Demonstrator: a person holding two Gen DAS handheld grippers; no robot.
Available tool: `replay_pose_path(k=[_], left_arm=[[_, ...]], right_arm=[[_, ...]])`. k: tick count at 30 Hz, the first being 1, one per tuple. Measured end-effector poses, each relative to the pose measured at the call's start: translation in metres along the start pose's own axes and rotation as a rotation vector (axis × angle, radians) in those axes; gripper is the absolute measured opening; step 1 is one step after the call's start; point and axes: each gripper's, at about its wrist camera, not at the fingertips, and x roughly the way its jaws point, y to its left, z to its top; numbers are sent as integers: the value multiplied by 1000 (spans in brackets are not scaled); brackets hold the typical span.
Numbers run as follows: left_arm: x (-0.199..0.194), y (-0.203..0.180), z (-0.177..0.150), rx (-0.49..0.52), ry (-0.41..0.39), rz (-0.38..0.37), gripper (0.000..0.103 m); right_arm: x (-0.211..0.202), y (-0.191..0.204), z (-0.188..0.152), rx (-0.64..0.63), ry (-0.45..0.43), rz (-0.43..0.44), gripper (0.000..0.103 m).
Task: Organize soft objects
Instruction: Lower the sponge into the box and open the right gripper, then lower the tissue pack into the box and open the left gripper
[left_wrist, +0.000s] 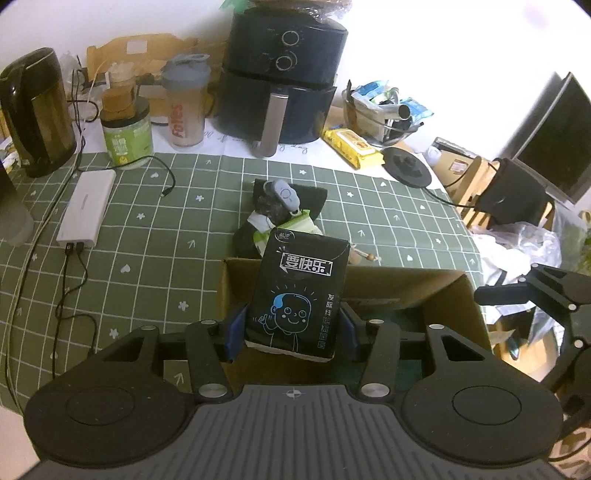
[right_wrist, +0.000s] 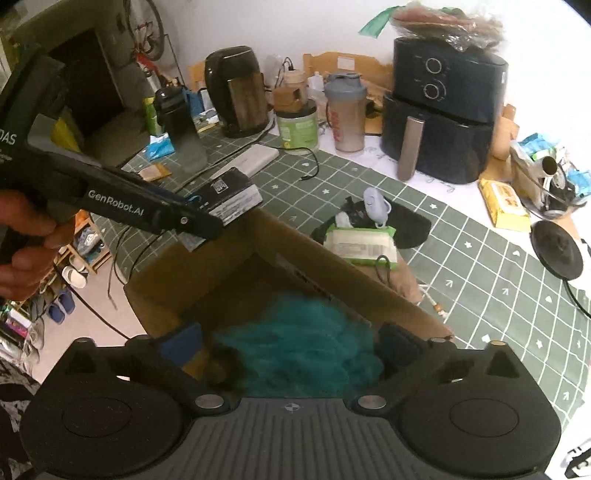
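The left gripper (left_wrist: 293, 328) had its fingers clamped on a black tissue pack (left_wrist: 299, 291) above the cardboard box's (left_wrist: 413, 288) far rim. The right gripper (right_wrist: 291, 345), fingers spread wide and empty, hung over teal fluffy fabric (right_wrist: 295, 343) inside the box at the worktop's (left_wrist: 147, 236) near edge.

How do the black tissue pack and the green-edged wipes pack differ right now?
The black tissue pack is clamped in the left gripper above the cardboard box; the wipes pack lies on the tablecloth behind the box. One is black with a cartoon face, the other pale with green edges. Both are soft packs.
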Motion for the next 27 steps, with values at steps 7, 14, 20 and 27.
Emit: replay_pose_path(k=[7,14,20,27], left_arm=[[-1,-1,-2,-10,6,11,49],[11,-6,-5,19,57,50,51],[8,-6,-9,36,59,77,73],[8,-7,-11,63,126,96,73]], right_arm=[[-3,-10,-6,59,-17,-14,103],[-9,-17,-9,104,-41,-22,103],[-8,-18,-13,124,-29,-27,103],[-6,-20,-19,151,-9,-36,103]])
